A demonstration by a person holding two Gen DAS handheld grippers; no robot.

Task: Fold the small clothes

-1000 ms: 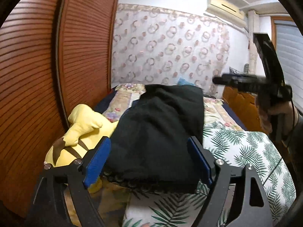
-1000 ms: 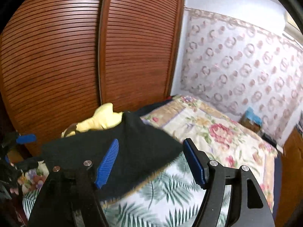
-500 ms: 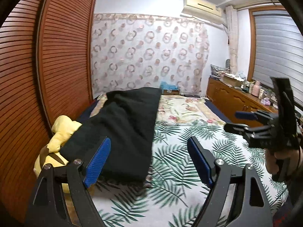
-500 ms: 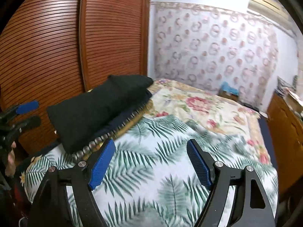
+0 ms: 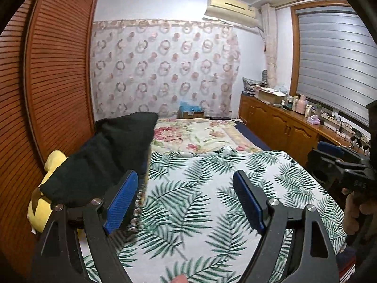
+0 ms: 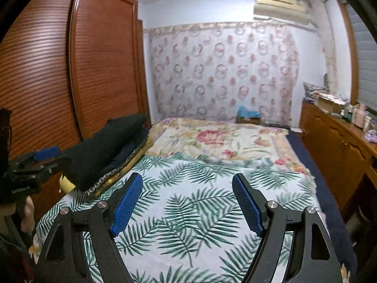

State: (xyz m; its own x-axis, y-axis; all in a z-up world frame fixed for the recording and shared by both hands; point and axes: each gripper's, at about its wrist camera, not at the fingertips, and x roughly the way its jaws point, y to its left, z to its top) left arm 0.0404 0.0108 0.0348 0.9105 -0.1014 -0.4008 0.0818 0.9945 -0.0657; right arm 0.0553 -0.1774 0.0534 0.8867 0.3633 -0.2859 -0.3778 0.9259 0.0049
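A folded black garment (image 5: 101,162) lies on a stack at the left edge of the bed; it also shows in the right wrist view (image 6: 106,151). My left gripper (image 5: 188,198) is open and empty, held above the palm-leaf bedspread (image 5: 212,188), to the right of the garment. My right gripper (image 6: 188,200) is open and empty over the same bedspread (image 6: 200,200). Each gripper shows in the other's view: the right one at the right edge (image 5: 339,162), the left one at the left edge (image 6: 35,162).
A yellow plush toy (image 5: 40,202) lies under the stack beside the louvred wooden wardrobe (image 5: 54,82). A floral blanket (image 6: 219,139) covers the far half of the bed. A wooden cabinet (image 5: 287,127) with clutter runs along the right wall.
Both grippers have pulled back and swung right, away from the black garment, which stays on the stack at the left. The views now show most of the bed.
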